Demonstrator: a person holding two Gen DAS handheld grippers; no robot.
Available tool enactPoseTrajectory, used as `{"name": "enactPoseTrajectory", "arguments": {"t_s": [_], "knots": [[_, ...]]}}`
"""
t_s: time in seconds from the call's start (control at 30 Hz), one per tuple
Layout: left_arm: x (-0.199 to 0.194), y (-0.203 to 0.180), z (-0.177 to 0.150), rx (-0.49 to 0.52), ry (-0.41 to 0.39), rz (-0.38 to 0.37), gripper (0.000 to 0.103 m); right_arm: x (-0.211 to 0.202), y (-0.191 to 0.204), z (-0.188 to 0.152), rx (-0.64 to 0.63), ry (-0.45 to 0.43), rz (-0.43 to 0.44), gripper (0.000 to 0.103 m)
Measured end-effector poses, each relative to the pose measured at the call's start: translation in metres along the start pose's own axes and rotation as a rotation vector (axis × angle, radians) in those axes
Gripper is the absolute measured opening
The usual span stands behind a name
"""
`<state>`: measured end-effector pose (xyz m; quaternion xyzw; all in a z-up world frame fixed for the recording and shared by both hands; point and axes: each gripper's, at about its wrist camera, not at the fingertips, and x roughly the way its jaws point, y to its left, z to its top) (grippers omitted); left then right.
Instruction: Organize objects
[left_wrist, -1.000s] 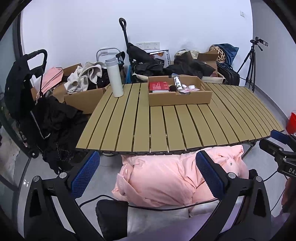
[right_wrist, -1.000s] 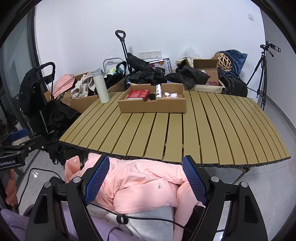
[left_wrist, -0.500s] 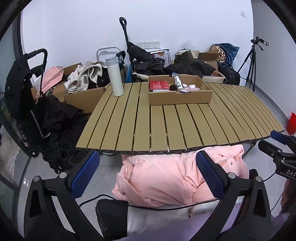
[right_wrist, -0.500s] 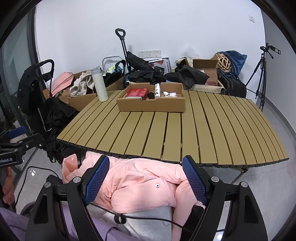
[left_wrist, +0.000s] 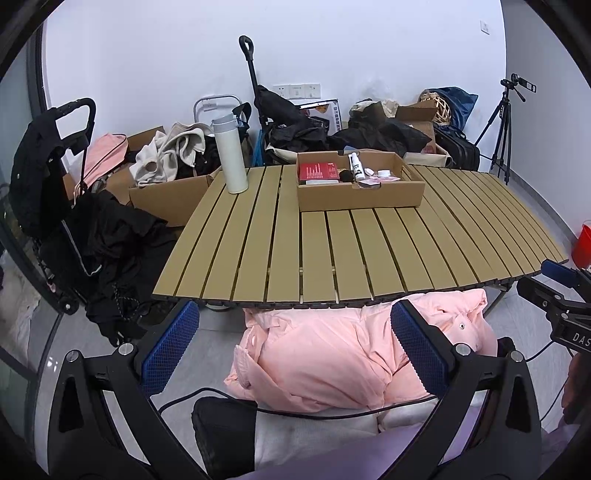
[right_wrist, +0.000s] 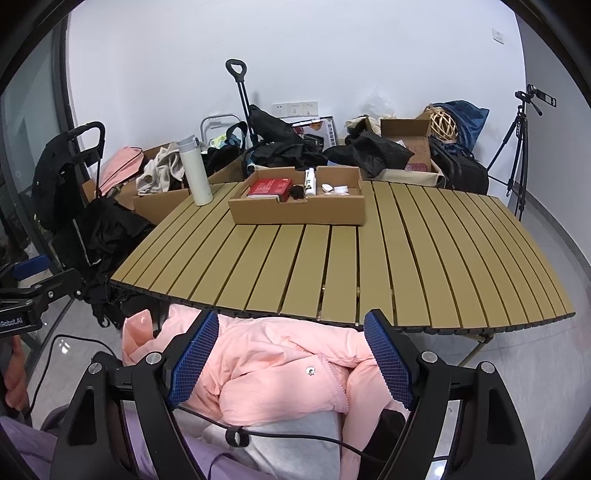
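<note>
On the slatted table (left_wrist: 332, 251) stands a shallow cardboard tray (left_wrist: 360, 201) at the far middle. In it lie a red box (left_wrist: 319, 171), a white spray bottle (left_wrist: 355, 166) and small white items. A white thermos (left_wrist: 229, 155) stands upright left of the tray. My left gripper (left_wrist: 293, 347) hangs open before the table's near edge, over a pink jacket (left_wrist: 332, 362), with nothing between its blue pads. In the right wrist view the tray (right_wrist: 299, 214), red box (right_wrist: 269, 186) and thermos (right_wrist: 195, 170) show again. My right gripper (right_wrist: 290, 358) is open and empty too.
Behind and left of the table lie cardboard boxes (left_wrist: 166, 195) with clothes, black garments, a trolley handle (left_wrist: 247, 48) and bags. A tripod (left_wrist: 502, 125) stands at the far right and a red bucket (left_wrist: 583, 243) at the right edge. Cables run across the person's lap.
</note>
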<state>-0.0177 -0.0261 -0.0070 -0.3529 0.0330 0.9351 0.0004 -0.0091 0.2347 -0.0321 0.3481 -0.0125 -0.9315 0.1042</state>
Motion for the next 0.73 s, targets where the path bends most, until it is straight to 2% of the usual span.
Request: {"name": "enactPoseTrajectory", "arguments": {"t_s": [0.43,0.73], "knots": [[0.005,-0.004,-0.003,0.032,0.023,0.006,0.103,0.006,0.000,-0.003,-0.011,0.023,-0.002,0.084],[0.011,-0.007,-0.008,0.046,0.055,-0.023,0.103,0.007,0.000,-0.004,-0.009,0.027,-0.006,0.084]]}}
